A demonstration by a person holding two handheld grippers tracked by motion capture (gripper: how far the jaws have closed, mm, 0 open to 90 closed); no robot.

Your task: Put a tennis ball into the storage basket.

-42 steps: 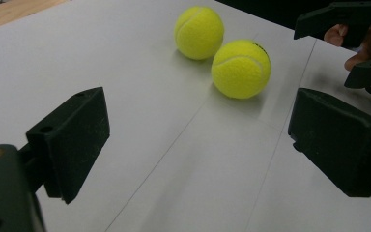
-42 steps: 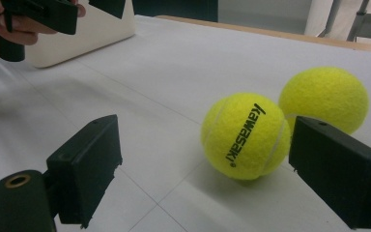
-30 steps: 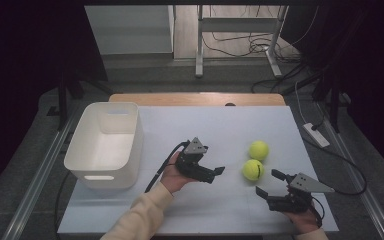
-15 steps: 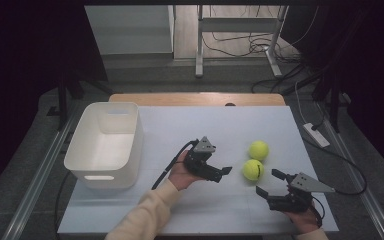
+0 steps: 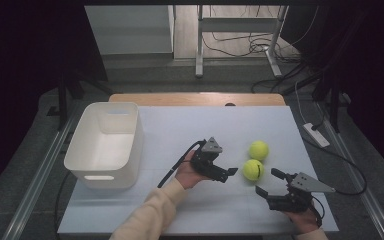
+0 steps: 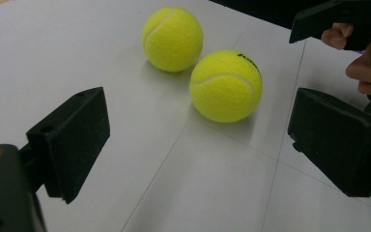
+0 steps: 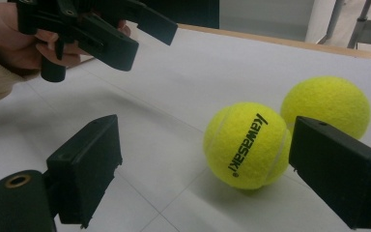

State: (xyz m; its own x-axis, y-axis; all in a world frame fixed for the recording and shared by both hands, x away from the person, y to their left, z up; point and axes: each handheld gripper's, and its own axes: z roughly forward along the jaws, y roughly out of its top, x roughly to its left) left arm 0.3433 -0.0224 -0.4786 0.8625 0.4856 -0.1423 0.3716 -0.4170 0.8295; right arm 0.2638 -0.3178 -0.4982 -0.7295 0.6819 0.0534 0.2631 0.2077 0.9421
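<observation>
Two yellow tennis balls sit close together on the white counter [image 5: 180,130], right of its middle. The near tennis ball [image 5: 253,170], printed with the brand name Kawasaki, lies between the two tools; the far tennis ball [image 5: 258,150] rests just behind it, toward the back edge, with a thin gap or a bare touch between them that the views do not settle.

The left tool [image 5: 228,174] hangs just above the counter with its jaws spread wide and nothing between them. In the left gripper view the near ball [image 6: 226,85] lies ahead of the jaws and toward the right-hand one, close to their mouth but not yet inside it. A ball has no long axis, so jaw angle matters little; what counts is the line of approach, and the far ball [image 6: 172,32] sits beyond and to the left of that line.

The right tool [image 5: 267,186] is also open and empty, held low near the front edge. In its own view the near ball [image 7: 247,144] sits ahead, toward the right jaw.

Both tools are near the printed ball. A white plastic bin [image 5: 82,150] stands well apart at the left, so the left hand [image 5: 187,175] seems the likelier one to carry a ball there.
</observation>
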